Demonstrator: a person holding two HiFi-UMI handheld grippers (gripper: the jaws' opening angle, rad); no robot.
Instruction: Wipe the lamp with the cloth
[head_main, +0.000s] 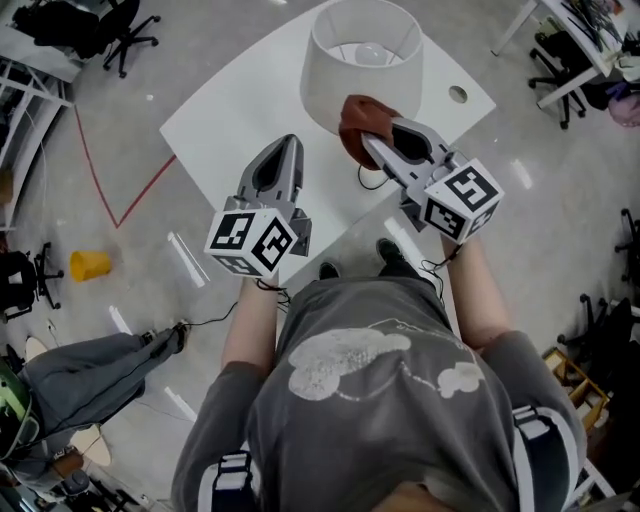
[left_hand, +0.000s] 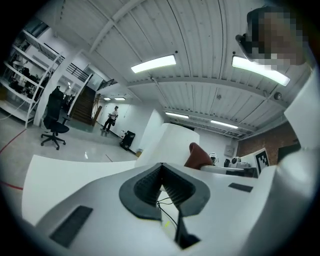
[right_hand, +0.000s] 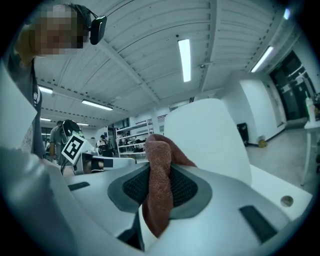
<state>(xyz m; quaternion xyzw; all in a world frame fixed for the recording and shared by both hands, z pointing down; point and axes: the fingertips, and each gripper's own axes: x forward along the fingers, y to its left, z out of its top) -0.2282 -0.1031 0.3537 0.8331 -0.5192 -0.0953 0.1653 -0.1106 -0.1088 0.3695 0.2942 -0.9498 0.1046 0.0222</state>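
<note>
Nearest the lens: grey shirt (head_main: 370, 400) with a pale cloud-like print, no lettering made out.

The right gripper (head_main: 374, 140), at 1 o'clock from the shirt, is clamped on the rust-brown cloth (head_main: 356, 122), with a fold pinched between the pads. The left gripper (head_main: 288, 145), at 11 o'clock, has its jaws brought together with nothing between them. It is held over the white table (head_main: 230, 110), apart from the lamp (head_main: 362, 75).

The lamp stands at 12 o'clock on the table, its bulb (head_main: 372, 52) seen through the open top. The cloth is bunched at the 6 o'clock lower edge of the white shade (head_main: 330, 80), judged touching.

Step judged: wiping the shade wall.
- Pressure should be kept light, since the lamp could be pushed or tipped.
- Strokes are best run around the wall.
- The cloth should be kept ahead of the jaw tips so that no hard plastic is dragged over the shade.
- The lamp could be steadied with the free left gripper.

Writing: none readable. Only square markers are seen on each gripper's cube (head_main: 258, 240). No brand is seen on the lamp or the cloth.
</note>
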